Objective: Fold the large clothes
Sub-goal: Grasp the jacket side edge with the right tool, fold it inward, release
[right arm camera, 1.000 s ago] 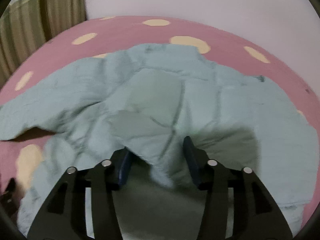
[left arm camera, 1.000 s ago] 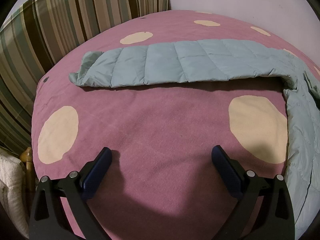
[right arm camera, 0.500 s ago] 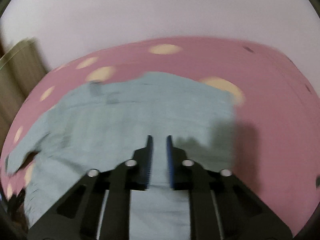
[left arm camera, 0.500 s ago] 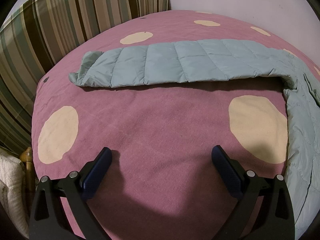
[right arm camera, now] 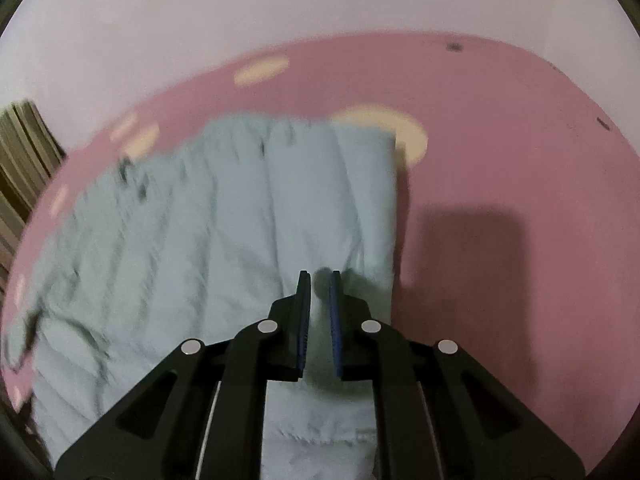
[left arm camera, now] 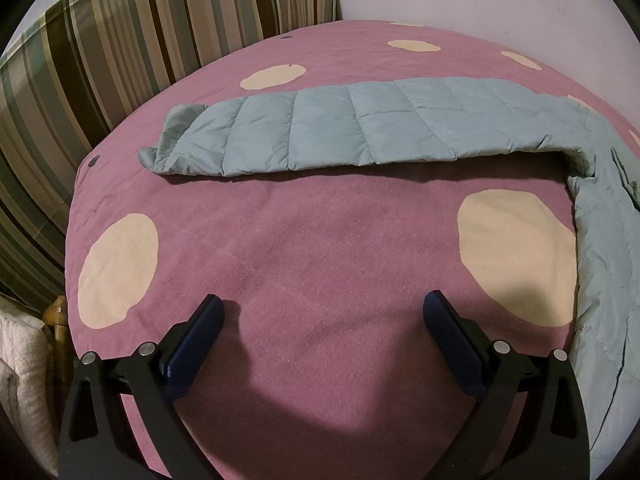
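Left gripper (left arm camera: 322, 308) hangs low over the pink blanket (left arm camera: 320, 240), fingers spread wide, nothing between them, casting a shadow on bare fabric. The blue quilted jacket (left arm camera: 600, 240) lies flat on the blanket; one sleeve (left arm camera: 340, 132) stretches straight across the far side, well apart from the left gripper, cuff pointing toward the striped curtain (left arm camera: 120, 40). The jacket body runs down the right edge of the left wrist view. Cream spots (left arm camera: 516, 256) dot the blanket. A wooden post (left arm camera: 58, 320) and a white knit cloth (left arm camera: 20, 380) sit at the lower left corner.

Right gripper (right arm camera: 320, 280) sits over the jacket body (right arm camera: 200, 260), fingers nearly together with a narrow gap; cannot tell if any fabric is pinched there. View is motion-blurred. The jacket's right edge looks folded straight, with bare blanket (right arm camera: 500, 160) and the gripper's shadow beside it. Plain wall (right arm camera: 320, 8) behind.
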Tool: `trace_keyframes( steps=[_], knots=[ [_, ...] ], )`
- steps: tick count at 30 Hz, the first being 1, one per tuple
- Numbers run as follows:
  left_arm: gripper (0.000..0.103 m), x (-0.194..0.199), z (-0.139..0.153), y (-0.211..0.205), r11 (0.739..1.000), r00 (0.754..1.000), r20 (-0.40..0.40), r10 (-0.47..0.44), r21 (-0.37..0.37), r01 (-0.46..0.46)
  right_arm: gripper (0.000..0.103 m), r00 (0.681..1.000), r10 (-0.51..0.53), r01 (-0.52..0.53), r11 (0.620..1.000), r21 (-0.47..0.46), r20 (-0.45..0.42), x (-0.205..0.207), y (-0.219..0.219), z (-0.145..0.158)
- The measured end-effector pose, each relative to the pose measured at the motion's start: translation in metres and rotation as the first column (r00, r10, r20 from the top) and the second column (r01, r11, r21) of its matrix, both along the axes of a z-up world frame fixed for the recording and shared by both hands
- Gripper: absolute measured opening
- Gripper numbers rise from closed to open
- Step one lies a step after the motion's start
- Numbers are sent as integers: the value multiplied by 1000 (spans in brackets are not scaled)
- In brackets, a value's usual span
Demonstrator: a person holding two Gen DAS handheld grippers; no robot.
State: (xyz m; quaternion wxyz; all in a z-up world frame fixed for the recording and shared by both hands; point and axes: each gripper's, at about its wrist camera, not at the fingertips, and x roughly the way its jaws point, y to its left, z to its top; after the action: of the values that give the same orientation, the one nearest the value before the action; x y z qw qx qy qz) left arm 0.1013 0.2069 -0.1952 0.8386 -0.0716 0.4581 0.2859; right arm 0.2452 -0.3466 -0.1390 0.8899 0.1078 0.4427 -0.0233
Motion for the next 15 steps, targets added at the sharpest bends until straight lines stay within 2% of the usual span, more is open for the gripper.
trace_keyframes(
  steps=[5,9,12,15],
  knots=[
    [99,0,0,0,1000,1000,-1,0,0,0,10,999,-25,25,1000,-1,36,40,-13,10],
    [99,0,0,0,1000,1000,-1,0,0,0,10,999,-39,39,999,-26,-11,68,-16,-10],
    [99,0,0,0,1000,1000,-2,-1,1,1,10,995,-40,38,999,-25,-97,82,-20,-41],
    [99,1,0,0,1000,1000,-4,-1,3,1,9,996,-45,43,999,-30,-79,82,-20,-44]
  ],
)
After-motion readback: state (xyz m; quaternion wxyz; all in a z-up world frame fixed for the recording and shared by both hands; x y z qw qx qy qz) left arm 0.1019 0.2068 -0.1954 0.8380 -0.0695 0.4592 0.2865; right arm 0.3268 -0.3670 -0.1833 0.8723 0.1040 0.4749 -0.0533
